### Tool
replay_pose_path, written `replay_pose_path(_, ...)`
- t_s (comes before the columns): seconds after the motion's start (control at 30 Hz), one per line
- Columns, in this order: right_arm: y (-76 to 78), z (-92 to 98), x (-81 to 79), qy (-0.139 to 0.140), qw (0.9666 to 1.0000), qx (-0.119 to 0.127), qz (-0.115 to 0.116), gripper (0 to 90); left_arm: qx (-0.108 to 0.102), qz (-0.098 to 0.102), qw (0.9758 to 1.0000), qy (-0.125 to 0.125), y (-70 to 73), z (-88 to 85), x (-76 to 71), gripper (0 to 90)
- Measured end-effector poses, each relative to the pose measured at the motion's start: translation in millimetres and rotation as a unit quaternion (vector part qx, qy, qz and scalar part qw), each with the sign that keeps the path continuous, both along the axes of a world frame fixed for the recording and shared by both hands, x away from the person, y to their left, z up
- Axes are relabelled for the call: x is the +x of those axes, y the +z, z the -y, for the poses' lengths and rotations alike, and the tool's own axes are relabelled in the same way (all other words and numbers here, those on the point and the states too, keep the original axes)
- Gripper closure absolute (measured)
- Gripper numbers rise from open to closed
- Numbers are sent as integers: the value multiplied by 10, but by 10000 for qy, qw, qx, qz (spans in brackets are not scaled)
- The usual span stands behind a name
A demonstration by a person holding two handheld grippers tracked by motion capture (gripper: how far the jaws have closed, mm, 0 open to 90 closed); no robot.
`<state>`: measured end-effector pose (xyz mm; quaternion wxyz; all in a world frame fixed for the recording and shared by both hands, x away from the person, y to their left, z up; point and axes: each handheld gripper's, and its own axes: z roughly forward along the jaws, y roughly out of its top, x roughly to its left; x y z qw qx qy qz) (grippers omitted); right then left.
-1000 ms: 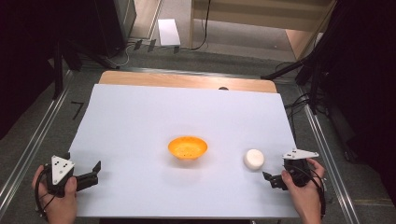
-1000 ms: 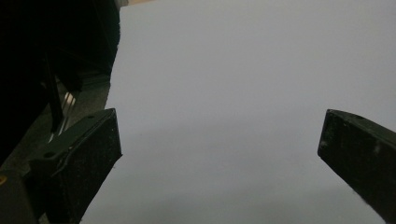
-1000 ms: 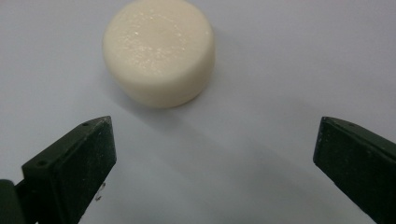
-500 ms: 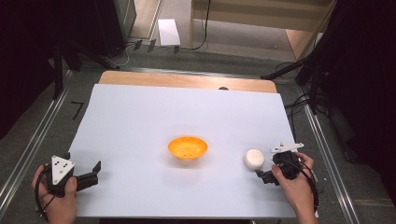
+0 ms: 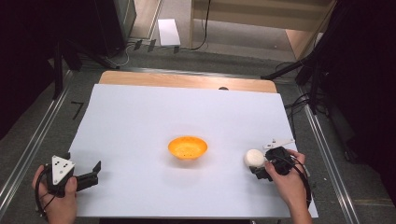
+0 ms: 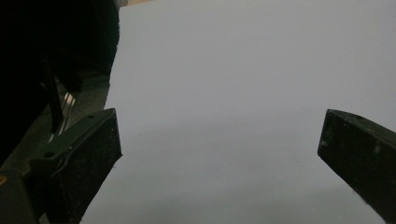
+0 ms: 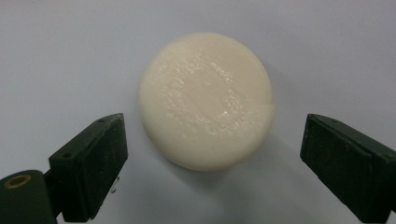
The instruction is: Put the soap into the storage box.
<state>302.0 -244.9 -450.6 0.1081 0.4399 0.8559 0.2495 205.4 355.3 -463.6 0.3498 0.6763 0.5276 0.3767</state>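
A cream-white round puck [image 5: 253, 157] lies on the white sheet, right of an orange bowl [image 5: 187, 147] at the middle. My right gripper [image 5: 259, 166] is against the puck's right side. In the right gripper view the puck [image 7: 205, 100] sits between and just beyond the two black jaws of the right gripper [image 7: 212, 140]. The jaws have just been closing, but gaps remain on both sides and the pads do not touch it. My left gripper [image 5: 95, 173] rests at the front left corner. Its jaws stand wide apart over bare sheet in the left gripper view [image 6: 219, 135].
The white sheet [image 5: 140, 116] covers most of the table, with a wooden strip [image 5: 187, 80] along the far edge. Metal rails [image 5: 32, 149] run down both sides. Dark stands and cables crowd the floor beyond the table.
My right gripper has slid left across the sheet up to the white puck, so the puck now lies between its jaws. The left gripper, bowl and puck have stayed put.
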Motion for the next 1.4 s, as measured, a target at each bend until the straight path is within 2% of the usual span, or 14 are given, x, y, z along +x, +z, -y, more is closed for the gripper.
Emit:
replay_pose_path(0.13,-2,-34,27,-20,10000,-3,-23,128,-8,5,10000,1,-1,0,1,0)
replay_pose_path(0.97,-66,-147,163,-510,9978,200,-371,243,-14,9,10000,-15,0,-2,0,0)
replay_pose_path(1.17,-30,-153,167,-532,9980,102,-331,245,-22,9,10000,-17,-1,-3,1,0)
replay_pose_path(1.4,37,-151,166,-525,9982,110,-271,245,-31,14,10000,-11,-2,-2,1,0)
